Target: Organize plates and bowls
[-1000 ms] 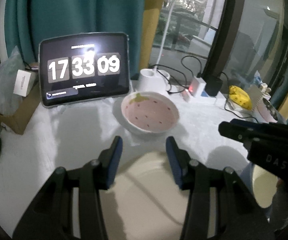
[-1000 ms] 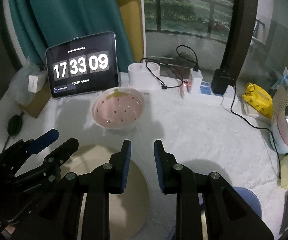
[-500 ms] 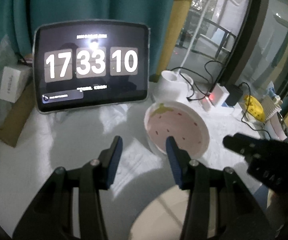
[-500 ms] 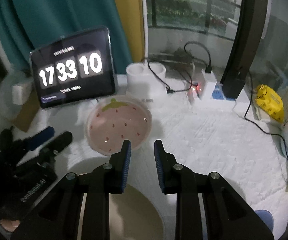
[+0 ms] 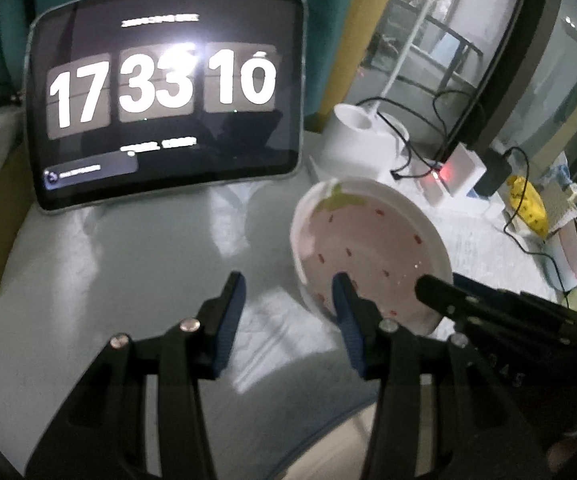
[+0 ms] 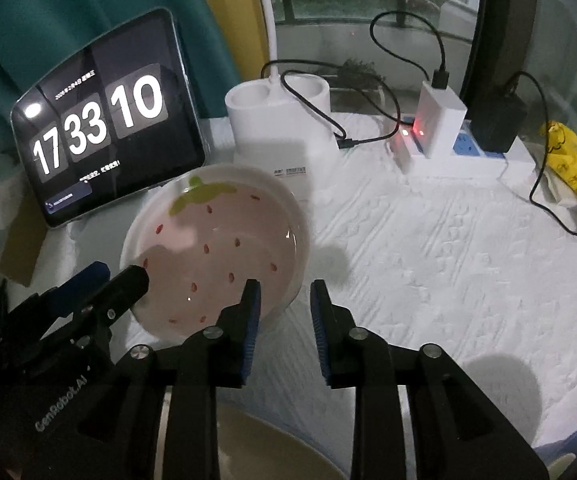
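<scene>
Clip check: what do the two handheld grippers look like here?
Both are matte black frames with silver screw heads and blue ribbed pads on the fingers. The left gripper body carries white "GenRobot.AI" lettering; the right gripper shows partial pale letters. No cables or sleeves visible.

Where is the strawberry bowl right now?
The strawberry bowl sits on the white tablecloth, just in front of the clock tablet, with the left gripper and right gripper at its near sides.

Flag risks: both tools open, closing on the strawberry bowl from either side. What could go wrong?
1. Both the left tool and right tool straddle the strawberry bowl rim; they might pull against each other.
2. The tablet leans just behind; a shoved bowl could hit it.
3. A beige plate sits below; a slip could chip both.
</scene>
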Available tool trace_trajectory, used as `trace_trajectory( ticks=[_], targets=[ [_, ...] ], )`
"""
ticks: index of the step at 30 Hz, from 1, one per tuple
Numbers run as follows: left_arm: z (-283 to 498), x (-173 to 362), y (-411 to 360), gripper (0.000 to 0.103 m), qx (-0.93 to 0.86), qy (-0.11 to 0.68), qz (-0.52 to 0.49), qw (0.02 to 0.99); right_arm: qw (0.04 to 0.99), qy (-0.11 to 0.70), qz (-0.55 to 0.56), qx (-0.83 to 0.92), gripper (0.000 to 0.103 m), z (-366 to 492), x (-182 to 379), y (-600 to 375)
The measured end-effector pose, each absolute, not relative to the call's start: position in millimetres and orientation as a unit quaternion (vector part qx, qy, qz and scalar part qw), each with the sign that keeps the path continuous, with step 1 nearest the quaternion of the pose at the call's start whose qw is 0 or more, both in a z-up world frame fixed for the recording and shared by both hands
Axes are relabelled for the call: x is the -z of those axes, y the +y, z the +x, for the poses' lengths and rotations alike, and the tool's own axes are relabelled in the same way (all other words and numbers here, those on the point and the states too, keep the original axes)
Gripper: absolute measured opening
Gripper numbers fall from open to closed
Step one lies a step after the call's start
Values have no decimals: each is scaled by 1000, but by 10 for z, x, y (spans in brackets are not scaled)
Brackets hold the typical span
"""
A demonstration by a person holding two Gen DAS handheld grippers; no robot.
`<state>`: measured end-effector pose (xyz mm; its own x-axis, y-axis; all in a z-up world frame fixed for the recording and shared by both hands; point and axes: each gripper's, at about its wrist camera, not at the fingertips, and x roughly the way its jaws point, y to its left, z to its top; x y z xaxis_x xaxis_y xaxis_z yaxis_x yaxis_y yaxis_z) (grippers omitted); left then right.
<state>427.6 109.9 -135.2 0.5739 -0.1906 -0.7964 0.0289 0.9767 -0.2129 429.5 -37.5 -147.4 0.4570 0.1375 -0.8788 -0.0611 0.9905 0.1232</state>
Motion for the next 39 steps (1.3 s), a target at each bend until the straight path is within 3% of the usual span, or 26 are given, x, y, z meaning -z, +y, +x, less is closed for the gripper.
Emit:
trace_trajectory(
  ticks=[6, 8, 11, 14, 19, 39],
  targets=[
    [4335, 1398, 998, 47, 60, 471, -65, 878, 850, 522, 49, -60, 31, 4350, 1567, -385],
    [4349, 1408, 987, 46, 64, 472, -65, 877, 849, 522, 52, -67, 22, 4362, 1575, -378],
    [4354, 1440, 955, 46, 73, 473, -61, 876, 852, 517, 41, -65, 18, 4358, 1555, -366],
    [4341, 1449, 890, 37, 85, 473, -46, 876, 856, 511, 38, -72, 14, 4348, 1511, -348],
    [4335, 1445, 920, 30, 80, 470, -48, 878, 857, 508, 36, -76, 13, 4306, 1482, -350],
    [3821, 962, 807, 30, 79, 426, -40, 900, 878, 466, 40, -98, 13, 3869, 941, -499]
  ],
)
